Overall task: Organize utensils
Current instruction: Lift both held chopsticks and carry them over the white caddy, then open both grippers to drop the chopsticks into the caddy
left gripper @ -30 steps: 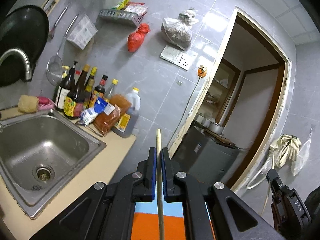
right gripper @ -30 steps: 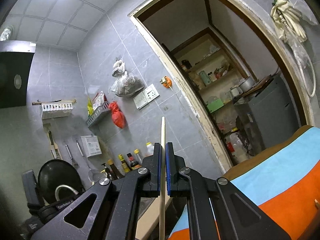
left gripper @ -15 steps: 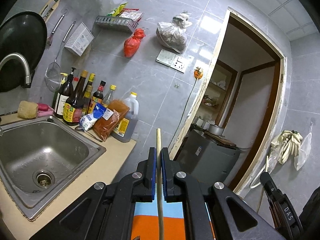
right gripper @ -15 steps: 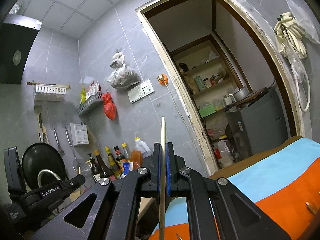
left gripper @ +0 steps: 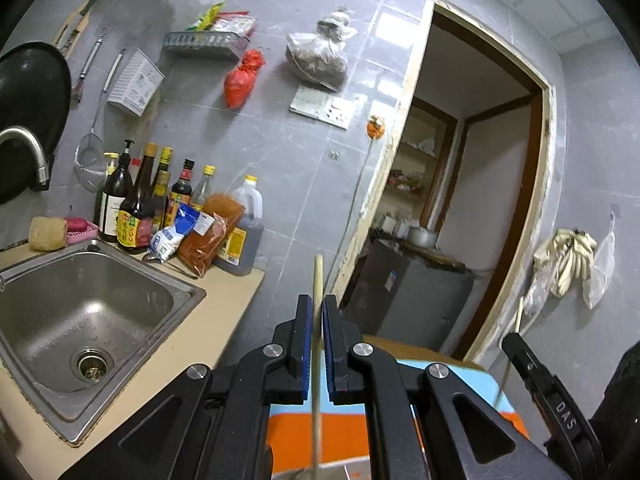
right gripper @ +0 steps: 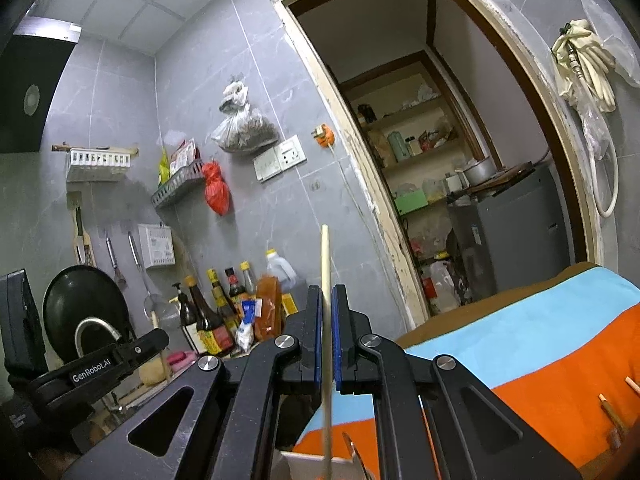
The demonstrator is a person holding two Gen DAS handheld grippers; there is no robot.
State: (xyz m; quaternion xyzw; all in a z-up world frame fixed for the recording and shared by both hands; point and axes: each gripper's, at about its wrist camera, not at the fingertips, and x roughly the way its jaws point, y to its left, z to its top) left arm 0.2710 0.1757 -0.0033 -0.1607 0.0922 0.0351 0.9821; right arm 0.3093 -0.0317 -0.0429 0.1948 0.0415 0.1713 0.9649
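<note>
Two pieces of writing read clearly. "GenRobot.AI" is printed in white on the black body of the left tongs [right gripper: 120, 356] as they appear at the lower left of the right wrist view, and "DAS" runs along the black body of the right tongs [left gripper: 552, 396] at the lower right edge of the left wrist view. The bottles [left gripper: 136, 204] at the back of the tabletop [left gripper: 192, 340] carry yellow and red labels, but their print is too small to read.

In the left wrist view the left tongs [left gripper: 316, 312] point up and forward toward the grey tiled wall, with the steel sink [left gripper: 80, 320] below to the left. Their blue-lined jaws are pressed onto a pale wooden chopstick [left gripper: 318, 276] that stands upright between them, its tip rising above the jaws and its shaft running down past the bottom of the view.

In the right wrist view the right tongs [right gripper: 327, 300] are likewise tilted upward, toward the wall beside the doorway [right gripper: 440, 140]. They are clamped on a second chopstick [right gripper: 325, 256], also upright, with its tip well above the jaws. Below both tools lies a cloth [right gripper: 540, 344] striped blue and orange; two more sticks [right gripper: 610, 406] lie on its orange part at the right.
</note>
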